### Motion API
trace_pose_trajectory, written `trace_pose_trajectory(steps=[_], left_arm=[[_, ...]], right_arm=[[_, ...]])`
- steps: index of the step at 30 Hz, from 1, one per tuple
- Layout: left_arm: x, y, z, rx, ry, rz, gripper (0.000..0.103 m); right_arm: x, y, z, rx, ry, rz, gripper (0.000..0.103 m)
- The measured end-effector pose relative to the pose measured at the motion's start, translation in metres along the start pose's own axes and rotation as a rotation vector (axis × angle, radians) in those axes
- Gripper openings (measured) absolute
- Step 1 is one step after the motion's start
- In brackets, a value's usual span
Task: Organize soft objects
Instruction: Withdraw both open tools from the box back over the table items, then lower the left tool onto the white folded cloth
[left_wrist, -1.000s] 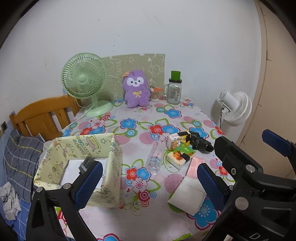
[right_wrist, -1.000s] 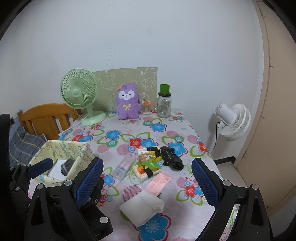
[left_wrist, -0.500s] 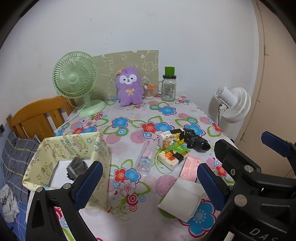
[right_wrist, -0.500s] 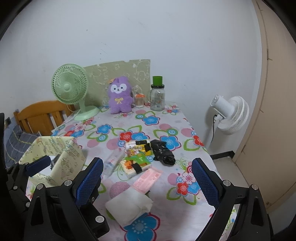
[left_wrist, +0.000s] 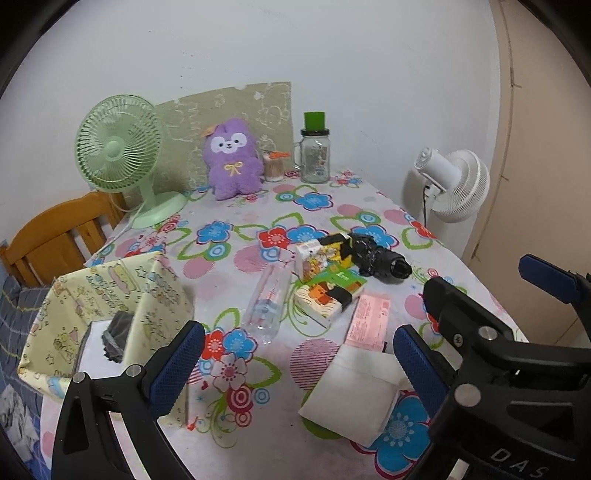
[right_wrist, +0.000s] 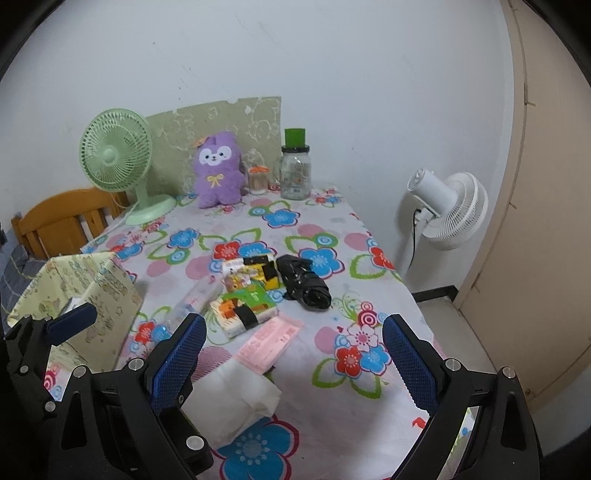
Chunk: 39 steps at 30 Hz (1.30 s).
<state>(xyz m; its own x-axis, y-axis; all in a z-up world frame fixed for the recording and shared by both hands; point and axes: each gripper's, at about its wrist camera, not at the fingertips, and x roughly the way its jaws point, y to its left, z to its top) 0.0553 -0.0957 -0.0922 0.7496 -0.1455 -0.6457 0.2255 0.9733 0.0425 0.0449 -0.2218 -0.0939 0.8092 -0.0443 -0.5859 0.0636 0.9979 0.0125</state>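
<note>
A yellow patterned fabric bin (left_wrist: 110, 295) stands at the table's left edge and holds a white pack and a grey cloth item (left_wrist: 116, 334). It also shows in the right wrist view (right_wrist: 85, 291). A white tissue pack (left_wrist: 354, 391) lies near the front, also visible in the right wrist view (right_wrist: 236, 398). A purple plush toy (left_wrist: 232, 158) sits by the far wall. My left gripper (left_wrist: 295, 365) is open and empty above the table front. My right gripper (right_wrist: 291, 362) is open and empty, to the right of the left one.
On the flowered tablecloth (left_wrist: 317, 201) lie a clear plastic bottle (left_wrist: 267, 302), printed tissue packs (left_wrist: 328, 291), a pink packet (left_wrist: 369, 319) and a black folded umbrella (left_wrist: 376, 254). A green fan (left_wrist: 122, 155) and a glass jar (left_wrist: 314, 155) stand at the back. A white fan (left_wrist: 454, 181) stands right of the table.
Both grippers have pulled back and away from the bin; the table looks farther and more of it shows. The grey cloth item now lies in the bin.
</note>
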Motion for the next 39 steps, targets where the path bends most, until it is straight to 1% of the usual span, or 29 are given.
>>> trace_pose_trajectory(steps=[9,14,23,27,30,35,39], left_arm=[[0.019,-0.007,-0.013,0.02,0.04,-0.03,0.103],[0.033,-0.009,-0.022,0.033,0.077,-0.042,0.103],[0.045,-0.014,-0.037,0.053,0.116,-0.065,0.103],[0.05,-0.015,-0.041,0.043,0.129,-0.1,0.103],[0.053,-0.018,-0.044,0.043,0.139,-0.112,0.103],[0.062,-0.028,-0.048,0.082,0.158,-0.094,0.103],[0.067,-0.031,-0.049,0.097,0.16,-0.095,0.103]], right_arm=[[0.02,-0.003,-0.017,0.006,0.047,-0.012,0.098],[0.03,-0.004,-0.03,0.014,0.076,-0.008,0.098],[0.044,-0.005,-0.046,0.021,0.123,-0.012,0.098],[0.048,-0.007,-0.049,0.023,0.138,-0.02,0.098],[0.052,-0.008,-0.052,0.023,0.149,-0.025,0.098],[0.059,-0.009,-0.057,0.018,0.171,-0.033,0.098],[0.064,-0.011,-0.058,0.021,0.185,-0.039,0.098]])
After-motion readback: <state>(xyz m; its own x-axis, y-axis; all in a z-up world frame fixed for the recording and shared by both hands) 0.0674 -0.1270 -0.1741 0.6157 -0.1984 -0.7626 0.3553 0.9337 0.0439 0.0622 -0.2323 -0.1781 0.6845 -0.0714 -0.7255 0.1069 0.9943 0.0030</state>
